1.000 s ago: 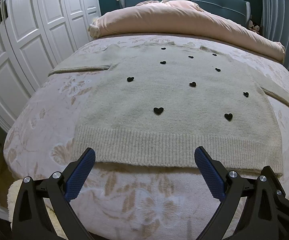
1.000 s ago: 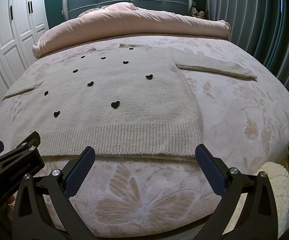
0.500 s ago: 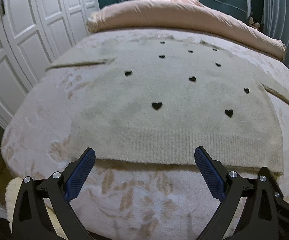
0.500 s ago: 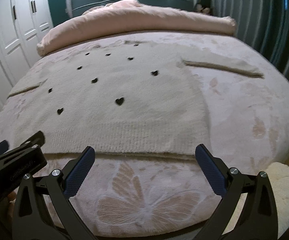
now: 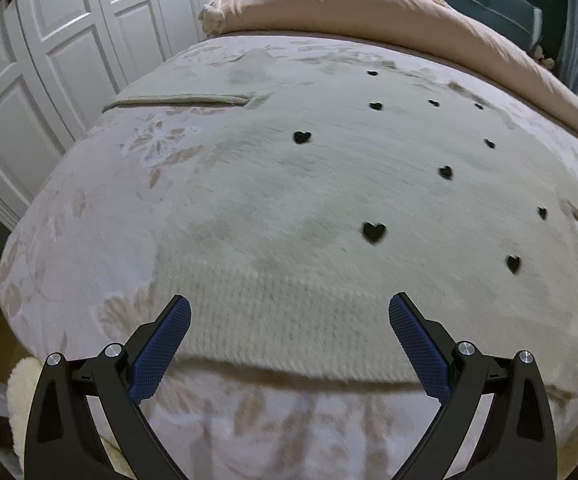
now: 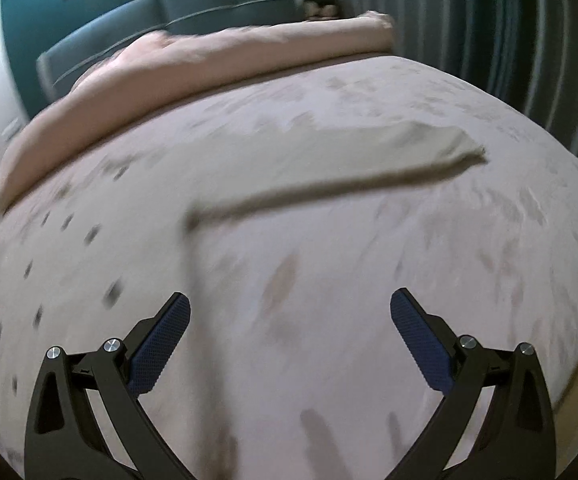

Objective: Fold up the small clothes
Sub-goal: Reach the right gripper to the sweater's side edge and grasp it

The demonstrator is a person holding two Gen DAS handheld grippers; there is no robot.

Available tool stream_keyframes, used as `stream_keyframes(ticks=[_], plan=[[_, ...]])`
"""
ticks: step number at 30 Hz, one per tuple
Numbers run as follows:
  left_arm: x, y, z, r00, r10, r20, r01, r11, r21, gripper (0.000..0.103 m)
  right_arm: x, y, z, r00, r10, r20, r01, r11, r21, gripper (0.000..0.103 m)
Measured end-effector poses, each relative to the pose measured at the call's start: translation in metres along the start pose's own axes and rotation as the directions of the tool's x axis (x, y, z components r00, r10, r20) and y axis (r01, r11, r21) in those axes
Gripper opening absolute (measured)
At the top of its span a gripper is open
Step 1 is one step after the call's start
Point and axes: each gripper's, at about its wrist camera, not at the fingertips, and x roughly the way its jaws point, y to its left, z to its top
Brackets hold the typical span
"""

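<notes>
Motion blurs the right view: right hand-held gripper, wide and empty, has swung toward the sweater's sleeve; left hand-held gripper, also wide, has closed on the hem; folding seems imminent.

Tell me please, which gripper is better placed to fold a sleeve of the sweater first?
Probably the right gripper. It is open and points toward the right sleeve, spread on the bed. The left gripper, also open, faces the sweater's hem; the left sleeve lies farther away.
</notes>
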Motion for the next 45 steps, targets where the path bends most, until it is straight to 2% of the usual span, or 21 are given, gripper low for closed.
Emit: stream_keyframes(ticks=[3,6,10,12,14,18,21,22,23,24,26,28,30,32,34,36,38,40,41,43,45], plan=[[0.01,-0.003,0.007,1.0,0.021,-0.004,-0.021,0.999,0.026,0.098,0.037,-0.037,0.035,1.0,-0.012,-0.002,0.012,0.993,0.114,0.098],[0.02,-0.007,0.012,1.0,0.024,-0.01,-0.024,0.999,0.046,0.098,0.076,-0.08,0.065,0.997,-0.072,-0.011,0.072,0.965,0.251,0.098],[0.031,-0.015,0.014,0.999,0.048,-0.008,-0.048,0.997,0.067,0.098,0.117,-0.141,0.087,0.987,-0.157,-0.044,0.16,0.879,0.449,0.098],[0.038,-0.018,0.015,0.999,0.027,-0.028,-0.025,0.998,0.066,0.098,0.131,-0.162,0.092,0.985,-0.166,-0.055,0.171,0.84,0.515,0.098],[0.045,-0.022,0.015,0.999,0.006,-0.045,-0.002,0.997,0.078,0.098,0.137,-0.171,0.095,0.984,-0.173,-0.045,0.169,0.823,0.542,0.098],[0.054,-0.031,0.014,0.999,0.004,-0.045,0.002,0.992,0.126,0.098,0.148,-0.17,0.109,0.981,-0.194,-0.021,0.176,0.833,0.525,0.098],[0.055,-0.031,0.017,0.999,-0.007,-0.04,0.011,0.994,0.113,0.098,0.156,-0.164,0.121,0.987,-0.162,-0.021,0.149,0.843,0.517,0.064],[0.056,-0.029,0.018,0.999,-0.012,-0.04,0.016,0.994,0.104,0.098,0.16,-0.159,0.127,0.988,-0.151,-0.036,0.148,0.843,0.517,0.057],[0.055,-0.028,0.019,0.999,-0.013,-0.037,0.017,0.995,0.097,0.098,0.161,-0.152,0.134,0.992,-0.119,-0.033,0.119,0.847,0.519,0.034],[0.055,-0.027,0.02,0.999,-0.011,-0.033,0.014,0.996,0.091,0.098,0.162,-0.143,0.141,0.995,-0.1,-0.029,0.101,0.853,0.512,0.015],[0.053,-0.025,0.023,1.0,-0.008,-0.014,0.009,0.996,0.085,0.098,0.151,-0.118,0.155,0.998,-0.066,0.021,0.048,0.877,0.478,0.014],[0.051,-0.023,0.027,1.0,-0.009,0.003,0.009,0.996,0.083,0.098,0.13,-0.072,0.174,0.992,0.026,0.124,-0.072,0.92,0.386,0.013],[0.047,-0.021,0.034,0.999,-0.015,0.028,0.013,0.997,0.077,0.098,0.107,-0.017,0.187,0.973,0.131,0.191,-0.178,0.951,0.253,0.013],[0.044,-0.018,0.041,0.999,-0.02,0.048,0.017,0.998,0.068,0.098,0.077,0.056,0.189,0.933,0.281,0.227,-0.304,0.95,0.072,0.012],[0.041,-0.015,0.049,0.997,-0.033,0.065,0.03,0.999,0.042,0.098,0.053,0.127,0.177,0.883,0.417,0.214,-0.407,0.909,-0.091,0.013],[0.04,-0.011,0.056,0.996,-0.044,0.074,0.043,0.999,0.011,0.098,0.037,0.206,0.149,0.828,0.545,0.13,-0.506,0.827,-0.247,0.013],[0.041,-0.006,0.065,0.995,-0.061,0.08,0.063,0.998,-0.023,0.098,0.037,0.264,0.116,0.799,0.601,0.026,-0.557,0.755,-0.346,0.014],[0.043,0.0,0.073,0.993,-0.08,0.084,0.085,0.995,-0.047,0.098,0.047,0.32,0.069,0.791,0.604,-0.096,-0.579,0.69,-0.434,0.019],[0.045,0.002,0.076,0.993,-0.089,0.083,0.094,0.994,-0.058,0.098,0.058,0.344,0.042,0.791,0.586,-0.174,-0.59,0.659,-0.466,0.03],[0.051,0.006,0.087,0.991,-0.113,0.072,0.119,0.99,-0.082,0.098,0.072,0.365,0.002,0.809,0.538,-0.238,-0.576,0.644,-0.503,0.033],[0.056,0.01,0.098,0.988,-0.133,0.074,0.14,0.985,-0.101,0.098,0.078,0.356,-0.019,0.817,0.516,-0.258,-0.571,0.665,-0.481,0.034]])
